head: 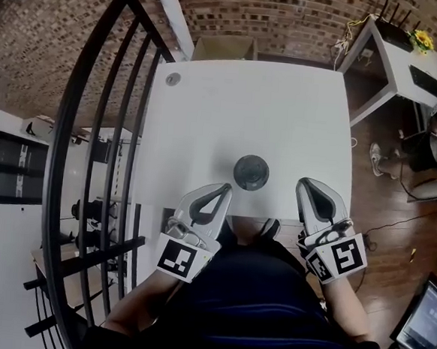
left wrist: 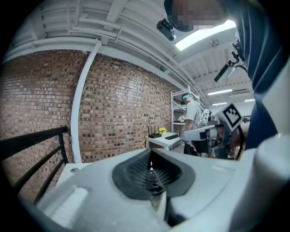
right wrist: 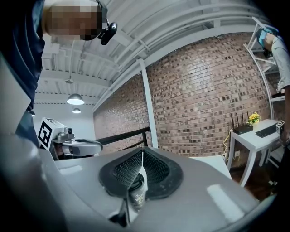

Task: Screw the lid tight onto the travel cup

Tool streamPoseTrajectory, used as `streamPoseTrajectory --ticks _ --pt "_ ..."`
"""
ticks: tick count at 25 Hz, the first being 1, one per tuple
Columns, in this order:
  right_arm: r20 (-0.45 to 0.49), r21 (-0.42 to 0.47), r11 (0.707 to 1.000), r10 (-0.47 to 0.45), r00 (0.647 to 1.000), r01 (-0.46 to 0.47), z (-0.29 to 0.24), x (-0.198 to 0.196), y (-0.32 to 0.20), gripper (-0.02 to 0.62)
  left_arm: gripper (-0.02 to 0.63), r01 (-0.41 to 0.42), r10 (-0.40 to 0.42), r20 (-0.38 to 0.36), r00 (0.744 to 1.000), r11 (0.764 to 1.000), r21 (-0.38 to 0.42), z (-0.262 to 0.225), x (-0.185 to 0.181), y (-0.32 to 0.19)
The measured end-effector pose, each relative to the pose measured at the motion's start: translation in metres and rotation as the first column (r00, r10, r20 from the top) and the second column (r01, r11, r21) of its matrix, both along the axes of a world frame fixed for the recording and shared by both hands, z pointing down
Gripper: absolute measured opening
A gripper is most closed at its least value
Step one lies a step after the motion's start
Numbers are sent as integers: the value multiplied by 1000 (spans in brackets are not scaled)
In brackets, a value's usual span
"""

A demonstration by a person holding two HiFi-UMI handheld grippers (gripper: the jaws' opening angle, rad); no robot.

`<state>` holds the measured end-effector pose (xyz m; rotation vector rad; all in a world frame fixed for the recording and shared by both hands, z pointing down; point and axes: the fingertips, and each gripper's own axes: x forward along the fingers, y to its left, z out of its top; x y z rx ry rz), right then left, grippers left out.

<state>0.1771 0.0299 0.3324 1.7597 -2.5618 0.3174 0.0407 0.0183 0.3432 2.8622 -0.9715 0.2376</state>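
Note:
The travel cup stands upright near the front edge of the white table, and from above its dark round lid is on top. My left gripper hovers just left of and in front of the cup, shut and empty, not touching it. To the cup's right my right gripper is also shut with nothing in it. In the left gripper view the left gripper shows its pads pressed together. Through the slit below the right gripper a sliver of the dark cup with pale print shows.
A black metal railing runs along the table's left side. A small round fitting sits at the table's far left corner. A white side table with yellow flowers stands at the back right by the brick wall. A person stands by shelves.

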Motion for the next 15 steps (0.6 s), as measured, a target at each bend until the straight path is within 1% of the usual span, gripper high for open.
streamPoseTrajectory --ticks 5,9,11,15 --pt "-11 3 1000 11 1000 -11 -3 -1 -1 15 6 -8 8 -12 1000 1000 -3 0 -2 -2" --pt "-22 14 1000 10 1000 -9 3 -18 -8 15 6 21 -22 -34 999 1000 -22 5 -22 -8" --pt "-18 13 1000 -5 1000 5 8 -30 -13 15 6 40 -40 -25 999 999 -11 4 -35 -12" --pt "2 0 998 -69 998 69 7 -62 -36 15 6 93 -93 10 996 995 34 -15 -62 -30"
